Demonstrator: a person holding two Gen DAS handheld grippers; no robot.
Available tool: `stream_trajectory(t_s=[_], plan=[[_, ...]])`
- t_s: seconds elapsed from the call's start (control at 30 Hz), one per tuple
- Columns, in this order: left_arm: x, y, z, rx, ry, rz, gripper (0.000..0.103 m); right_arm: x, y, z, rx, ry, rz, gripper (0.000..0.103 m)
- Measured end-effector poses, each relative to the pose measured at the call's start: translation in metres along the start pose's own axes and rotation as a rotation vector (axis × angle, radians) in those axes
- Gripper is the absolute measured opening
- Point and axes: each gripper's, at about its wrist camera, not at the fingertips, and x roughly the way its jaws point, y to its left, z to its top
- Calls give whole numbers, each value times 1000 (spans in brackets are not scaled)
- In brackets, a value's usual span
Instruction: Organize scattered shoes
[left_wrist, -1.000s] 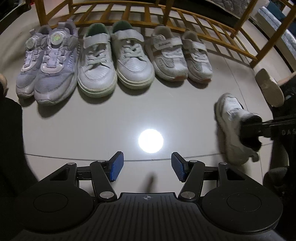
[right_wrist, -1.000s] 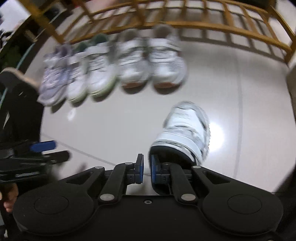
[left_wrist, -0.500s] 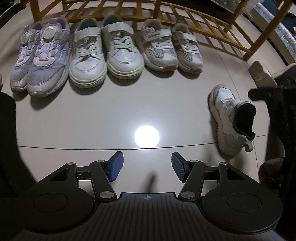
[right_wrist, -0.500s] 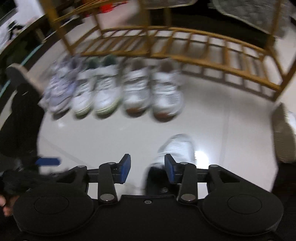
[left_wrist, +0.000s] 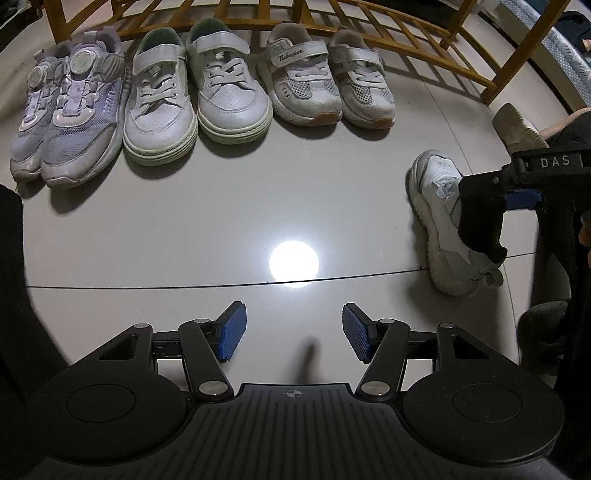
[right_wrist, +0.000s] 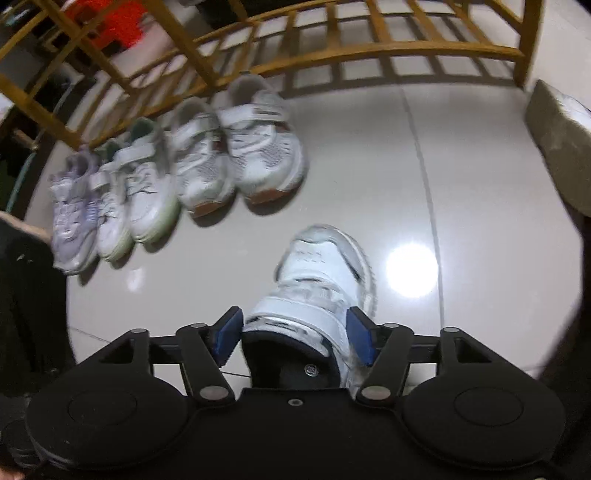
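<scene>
A lone white sneaker (right_wrist: 325, 269) stands on the floor to the right of the row, toe toward the rack. My right gripper (right_wrist: 295, 338) straddles its heel collar; the jaws are opening, with the blue pads (right_wrist: 360, 341) beside the collar and not pressing on it. In the left wrist view the same sneaker (left_wrist: 439, 206) sits at the right, with the right gripper (left_wrist: 517, 192) over its heel. My left gripper (left_wrist: 293, 332) hovers open over bare floor, holding nothing. Three pairs are lined up: purple (left_wrist: 66, 110), white with green soles (left_wrist: 192, 96), white mesh (left_wrist: 325, 81).
A wooden rack (left_wrist: 406, 33) runs behind the row of shoes. Another shoe lies on its side, sole showing, at the far right (left_wrist: 517, 125) (right_wrist: 557, 147). A ceiling light reflects off the glossy tile (left_wrist: 293, 264). A person's dark clothing fills the left edge (left_wrist: 14, 258).
The right gripper's jaws went from shut on the white sneaker's collar to spread on either side of it. The sneaker now rests farther from the row's end. The left gripper kept its opening.
</scene>
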Motion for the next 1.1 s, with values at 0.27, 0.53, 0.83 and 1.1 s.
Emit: stream_trajectory(t_s=[0.27, 0.53, 0.83, 1.1], plan=[[-12, -10, -6, 16, -7, 38, 59, 7, -7, -16, 80, 17, 53, 73], [-29, -24, -11, 29, -41, 39, 59, 5, -12, -31, 196, 58, 94, 73], [-18, -36, -2, 31, -21, -23, 59, 2, 6, -39, 178, 153, 223, 73], [-9, -47, -6, 49, 16, -58, 59, -18, 17, 1, -32, -15, 89, 73]])
